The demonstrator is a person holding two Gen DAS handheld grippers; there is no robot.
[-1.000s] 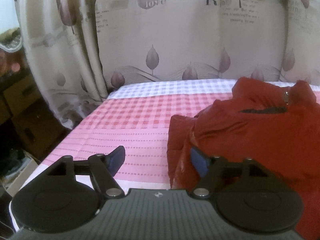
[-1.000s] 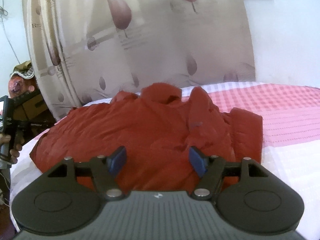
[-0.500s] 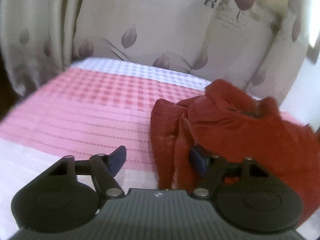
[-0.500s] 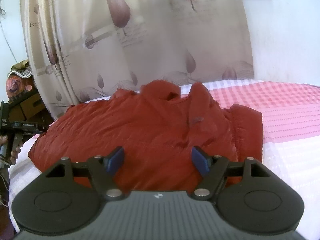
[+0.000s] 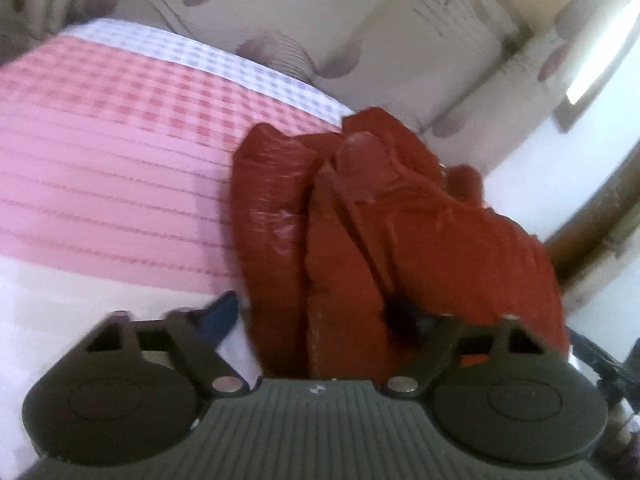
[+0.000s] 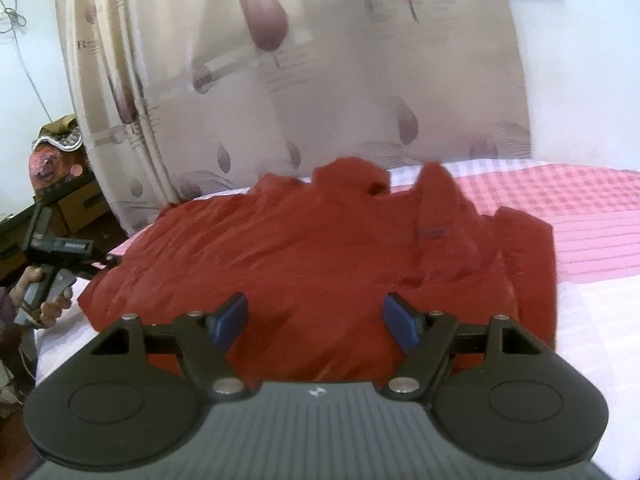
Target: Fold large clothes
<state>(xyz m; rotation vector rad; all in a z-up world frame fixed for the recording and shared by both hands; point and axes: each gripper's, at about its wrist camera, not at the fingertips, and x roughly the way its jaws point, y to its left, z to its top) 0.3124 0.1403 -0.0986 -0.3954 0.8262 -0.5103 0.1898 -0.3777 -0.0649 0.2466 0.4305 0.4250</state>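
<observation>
A large red padded jacket [image 6: 320,248] lies spread on the bed, collar toward the curtain. In the left wrist view the jacket [image 5: 360,232] shows as bunched folds and a sleeve. My left gripper [image 5: 316,316] is open, with its jaws on either side of the jacket's near edge; the right finger is partly buried in fabric. My right gripper [image 6: 316,316] is open and empty, just above the jacket's near hem. The left gripper also shows at the left edge of the right wrist view [image 6: 56,256], held in a hand.
The bed has a pink and white checked sheet [image 5: 100,168] [image 6: 580,216]. A leaf-print curtain [image 6: 300,80] hangs behind the bed. Boxes and clutter [image 6: 56,168] stand at the bed's left side. A wooden post [image 5: 592,224] stands at right.
My left gripper has swung right and moved onto the jacket's edge, so fabric now lies between its jaws. My right gripper has dipped slightly toward the jacket's hem.
</observation>
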